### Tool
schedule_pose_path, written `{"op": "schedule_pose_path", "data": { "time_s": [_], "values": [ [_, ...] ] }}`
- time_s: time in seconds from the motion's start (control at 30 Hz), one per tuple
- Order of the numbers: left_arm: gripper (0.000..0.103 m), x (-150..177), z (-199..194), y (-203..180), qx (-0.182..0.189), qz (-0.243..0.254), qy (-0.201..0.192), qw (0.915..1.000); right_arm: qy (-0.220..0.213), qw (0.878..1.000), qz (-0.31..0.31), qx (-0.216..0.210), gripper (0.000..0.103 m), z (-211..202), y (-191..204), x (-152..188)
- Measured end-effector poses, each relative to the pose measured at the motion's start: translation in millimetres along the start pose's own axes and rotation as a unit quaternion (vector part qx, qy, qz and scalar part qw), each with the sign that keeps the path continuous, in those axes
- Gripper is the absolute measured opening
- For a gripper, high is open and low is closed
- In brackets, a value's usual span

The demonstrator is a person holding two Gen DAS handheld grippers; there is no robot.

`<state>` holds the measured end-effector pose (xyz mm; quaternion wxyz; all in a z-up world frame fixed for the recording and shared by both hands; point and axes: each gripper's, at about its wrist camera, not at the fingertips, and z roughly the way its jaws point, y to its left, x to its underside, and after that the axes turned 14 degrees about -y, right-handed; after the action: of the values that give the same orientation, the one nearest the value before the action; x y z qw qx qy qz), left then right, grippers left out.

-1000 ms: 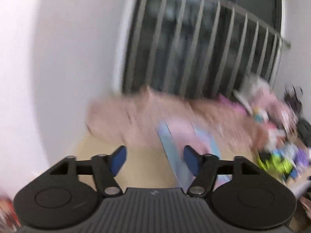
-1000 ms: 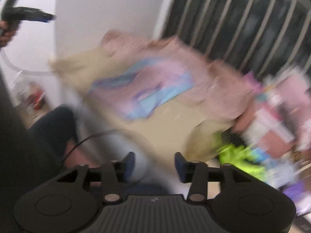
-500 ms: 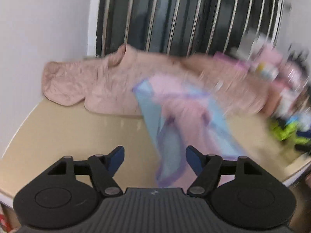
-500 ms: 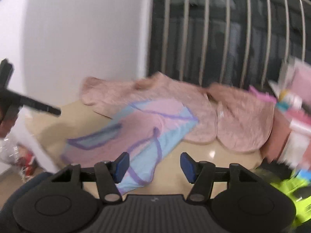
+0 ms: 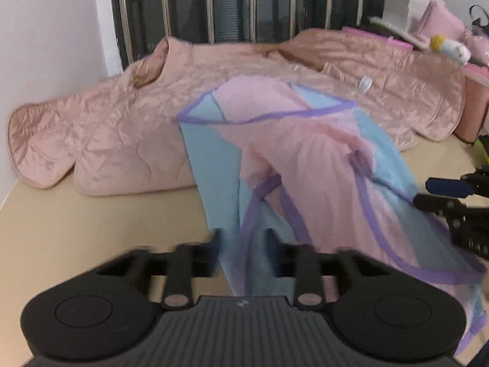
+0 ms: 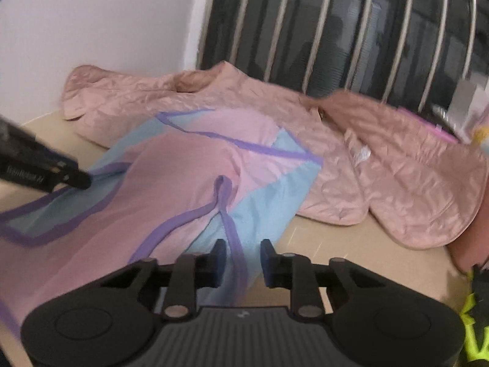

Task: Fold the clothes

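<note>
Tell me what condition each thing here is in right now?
Pink and blue garment: crumpled, partly on the quilted jacket.
Quilted pink jacket: spread flat, unfolded.
Left gripper: fingers just closing, cloth between them.
Right gripper: fingers just closing, purple trim between them.

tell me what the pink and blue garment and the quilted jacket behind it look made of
Garment: thin, light woven fabric, matte, probably cotton or a blend; it drapes in soft folds, with purple binding on its edges.
Jacket: padded, likely satin-like synthetic; stitched quilting lines, fine crinkles and a faint sheen.
</note>
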<state>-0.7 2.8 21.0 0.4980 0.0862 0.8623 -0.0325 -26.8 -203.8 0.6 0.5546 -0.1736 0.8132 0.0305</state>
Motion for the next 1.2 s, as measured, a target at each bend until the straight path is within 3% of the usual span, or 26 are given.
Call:
{"op": "schedule_pose_path", "data": {
  "time_s": [0.07, 0.17, 0.2, 0.37, 0.47, 0.6, 0.77, 0.87, 0.9, 0.93, 1.07, 1.1, 1.2],
  "values": [
    [0.013, 3, 6, 7, 0.006, -0.023, 0.006, 0.9997, 0.012, 1.000, 0.025, -0.008, 0.021, 12, -5, 1],
    [0.003, 6, 5, 22, 0.008, -0.068, -0.004, 0.9977, 0.008, 0.999, 0.044, -0.026, 0.011, 18, -10, 4],
    [0.002, 6, 3, 29, 0.005, -0.090, -0.010, 0.9959, 0.008, 0.999, 0.049, -0.021, 0.002, 19, -11, 3],
    [0.002, 3, -4, 67, -0.025, -0.183, -0.046, 0.9817, -0.001, 0.991, 0.136, 0.007, 0.000, 14, -39, 2],
    [0.002, 6, 0, 82, -0.048, -0.218, -0.041, 0.9740, 0.006, 0.986, 0.164, 0.024, 0.001, 14, -51, 4],
    [0.044, 14, -12, 88, -0.052, -0.249, -0.034, 0.9664, 0.006, 0.987, 0.157, 0.038, 0.012, 3, -51, 3],
    [0.044, 29, -44, 74, -0.023, -0.226, -0.022, 0.9736, 0.009, 0.986, 0.165, -0.007, 0.017, -38, -38, 1],
    [0.037, 34, -47, 58, -0.005, -0.192, -0.004, 0.9815, 0.031, 0.987, 0.154, -0.028, 0.017, -53, -20, 8],
    [0.025, 34, -47, 55, -0.011, -0.185, 0.000, 0.9826, 0.037, 0.989, 0.140, -0.026, 0.017, -55, -13, 11],
    [0.005, 35, -46, 52, -0.012, -0.183, 0.004, 0.9830, 0.040, 0.991, 0.130, -0.020, 0.017, -56, -9, 13],
    [0.002, 40, -46, 52, 0.001, -0.214, 0.015, 0.9768, 0.045, 0.993, 0.111, -0.011, 0.016, -59, 0, 23],
    [0.001, 41, -48, 52, -0.004, -0.217, 0.013, 0.9760, 0.044, 0.993, 0.110, -0.005, 0.004, -61, 1, 25],
    [0.001, 45, -56, 56, -0.016, -0.237, 0.011, 0.9712, 0.060, 0.989, 0.138, 0.007, 0.001, -65, -12, 26]
  ]
}}
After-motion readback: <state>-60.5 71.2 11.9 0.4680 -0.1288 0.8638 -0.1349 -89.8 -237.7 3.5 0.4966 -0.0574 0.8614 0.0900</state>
